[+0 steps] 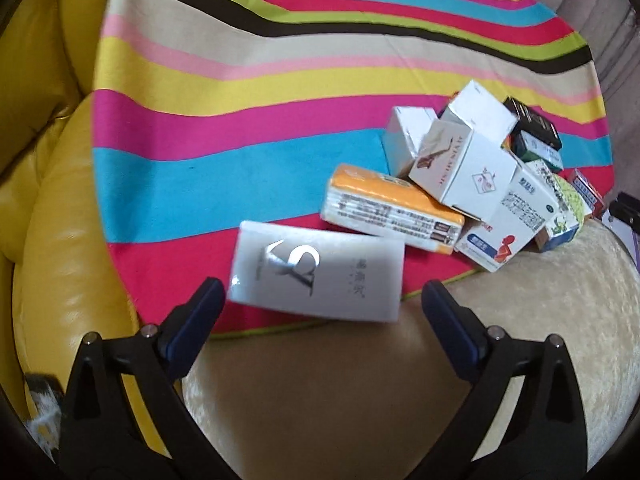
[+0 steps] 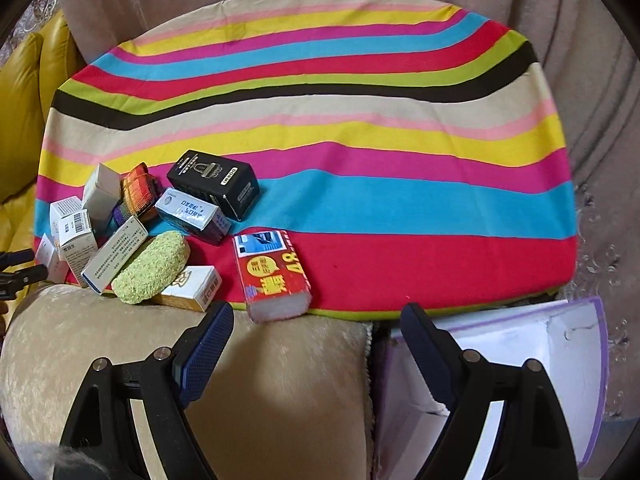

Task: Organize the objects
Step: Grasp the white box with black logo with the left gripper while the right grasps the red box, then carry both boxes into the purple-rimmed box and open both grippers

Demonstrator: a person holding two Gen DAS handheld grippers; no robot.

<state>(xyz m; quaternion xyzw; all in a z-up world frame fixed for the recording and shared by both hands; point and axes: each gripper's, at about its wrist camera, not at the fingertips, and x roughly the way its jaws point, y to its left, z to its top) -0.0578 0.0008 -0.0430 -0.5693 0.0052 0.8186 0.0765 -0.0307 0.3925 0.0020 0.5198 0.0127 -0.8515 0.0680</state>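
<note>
In the left wrist view, a white box with a silver logo (image 1: pixel 318 276) lies on the striped cloth (image 1: pixel 240 140), just beyond my open left gripper (image 1: pixel 322 300), not touching the pads. An orange-and-white tissue pack (image 1: pixel 392 208) and a pile of small boxes (image 1: pixel 480 168) lie behind it. In the right wrist view, my right gripper (image 2: pixel 316 320) is open and empty, just short of a red tissue pack (image 2: pixel 274 276) at the cloth's front edge. A black box (image 2: pixel 214 182), a blue-white box (image 2: pixel 192 214) and a green sponge (image 2: pixel 150 268) lie to its left.
The cloth (image 2: pixel 360 120) covers a sofa seat with a beige plush front (image 2: pixel 260 380). An open white and purple box (image 2: pixel 520 360) stands at the lower right. A yellow leather cushion (image 1: pixel 60 240) borders the cloth on the left.
</note>
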